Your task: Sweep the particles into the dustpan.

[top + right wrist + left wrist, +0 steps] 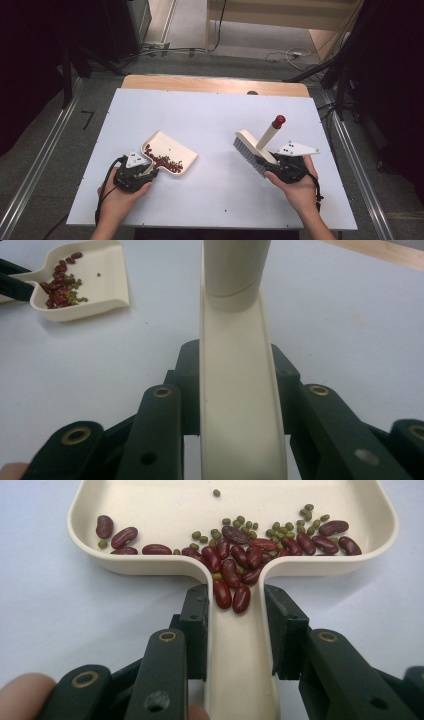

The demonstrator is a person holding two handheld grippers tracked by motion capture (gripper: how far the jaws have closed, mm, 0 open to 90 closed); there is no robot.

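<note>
The left gripper [235, 630] is clamped on the cream handle of the dustpan [235, 510], its two black jaws pressing the handle's sides just behind where it widens into the pan. The pan lies straight ahead of these jaws on the white table [210, 125]. Inside it, dark red kidney beans [235, 565] and small green beans [240, 525] are heaped against the rear wall nearest the gripper, and a few red ones have slid into the hollow handle between the jaws. One green bean lies alone farther out in the pan. The front half of the pan is bare, and its far lip has no wall.

The right gripper [240, 390] is closed on the back of the brush [252, 147], jaws flat against both long sides of its cream body. In the high view the bristles point toward the left gripper, and the red-capped handle [278, 120] rises up and away from the hand.

Between the two grippers lies a wide stretch of bare table. The right gripper sits near the table's right edge; the left one is near the left and near edges.
</note>
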